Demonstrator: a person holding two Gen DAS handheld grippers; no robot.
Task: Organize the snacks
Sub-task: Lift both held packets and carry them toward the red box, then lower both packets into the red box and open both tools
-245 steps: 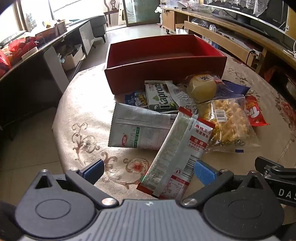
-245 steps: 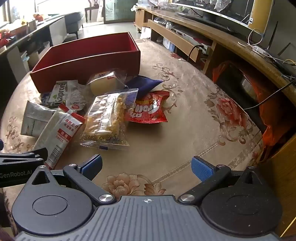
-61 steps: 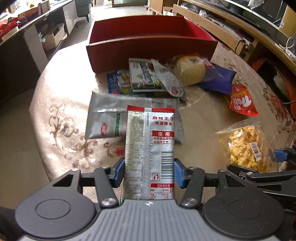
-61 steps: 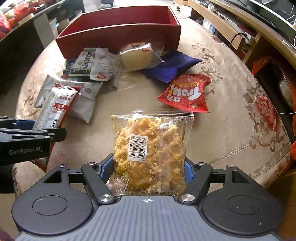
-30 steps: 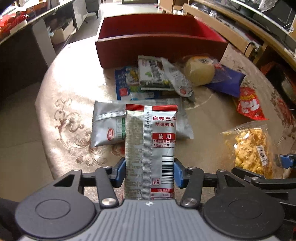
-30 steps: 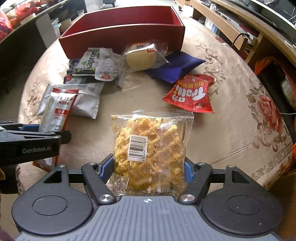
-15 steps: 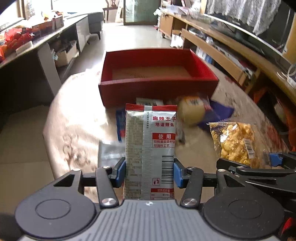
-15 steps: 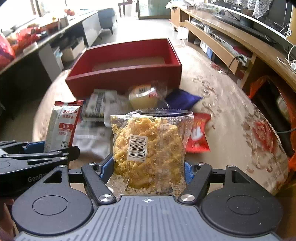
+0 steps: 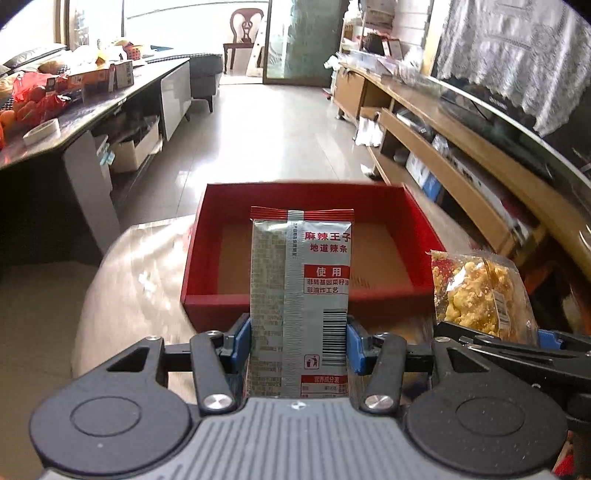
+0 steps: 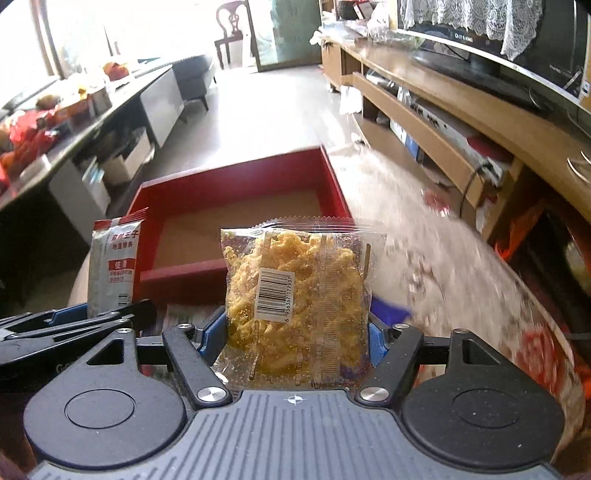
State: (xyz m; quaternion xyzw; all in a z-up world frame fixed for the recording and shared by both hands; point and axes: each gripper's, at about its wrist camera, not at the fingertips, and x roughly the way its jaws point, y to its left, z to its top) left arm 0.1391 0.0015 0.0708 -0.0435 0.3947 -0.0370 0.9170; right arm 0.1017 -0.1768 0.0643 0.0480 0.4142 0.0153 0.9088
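Showing only rightward: blue packet [image 10: 391, 312] beneath.

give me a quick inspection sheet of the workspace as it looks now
Surface: round table under a floral cloth, blurred in both views.
Job's things: red box, open top, brown floor bare where visible. Silver spicy-strip packet held upright before it. Clear bag of yellow snacks also upright.
Clutter: part of a blue packet and a printed wrapper show on the table behind the tools; the rest is hidden.
Grippers: left tool shut on the silver packet; right tool shut on the clear bag.
Cables: a dark cord hangs from the wooden shelf.
Surroundings: long wooden shelf unit, dark counter with goods, chair, tiled floor.
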